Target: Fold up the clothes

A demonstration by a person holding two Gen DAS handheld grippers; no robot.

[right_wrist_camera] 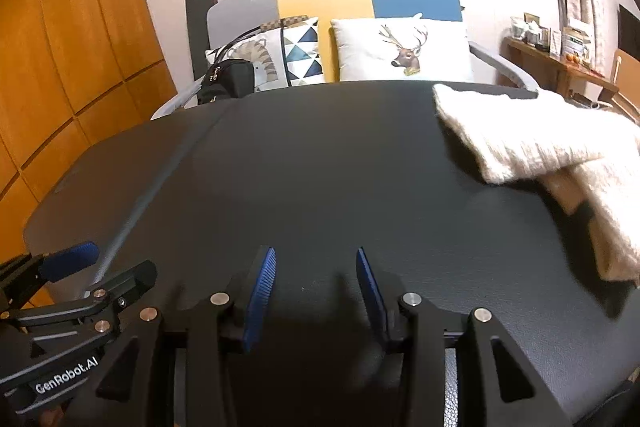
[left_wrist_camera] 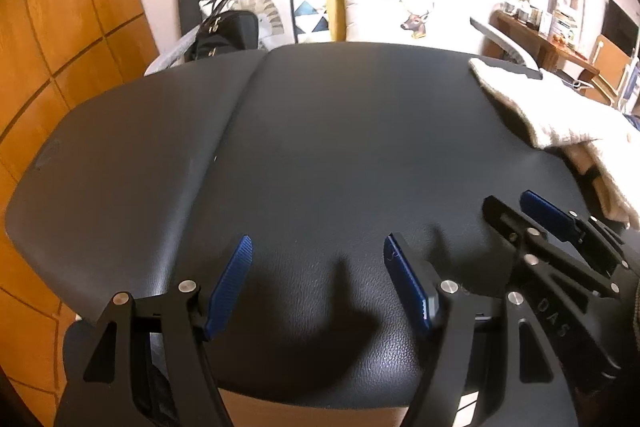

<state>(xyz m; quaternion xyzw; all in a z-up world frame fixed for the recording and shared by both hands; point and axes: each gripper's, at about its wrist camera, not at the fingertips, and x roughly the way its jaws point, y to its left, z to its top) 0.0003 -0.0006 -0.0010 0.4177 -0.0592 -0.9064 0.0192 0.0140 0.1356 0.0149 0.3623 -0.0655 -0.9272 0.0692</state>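
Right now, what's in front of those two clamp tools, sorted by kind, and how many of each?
Cream knitted garment: 1
Cushions: 3
Black bag: 1
Dark padded table: 1
Total: 6

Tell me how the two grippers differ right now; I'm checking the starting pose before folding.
The left gripper has its jaws spread wider than the right gripper. The right one sits nearer the cream knit, which lies at the table's right side; the left one faces bare table. Both are open, hold nothing, have blue ribbed pads, and hover over the dark table's near edge.
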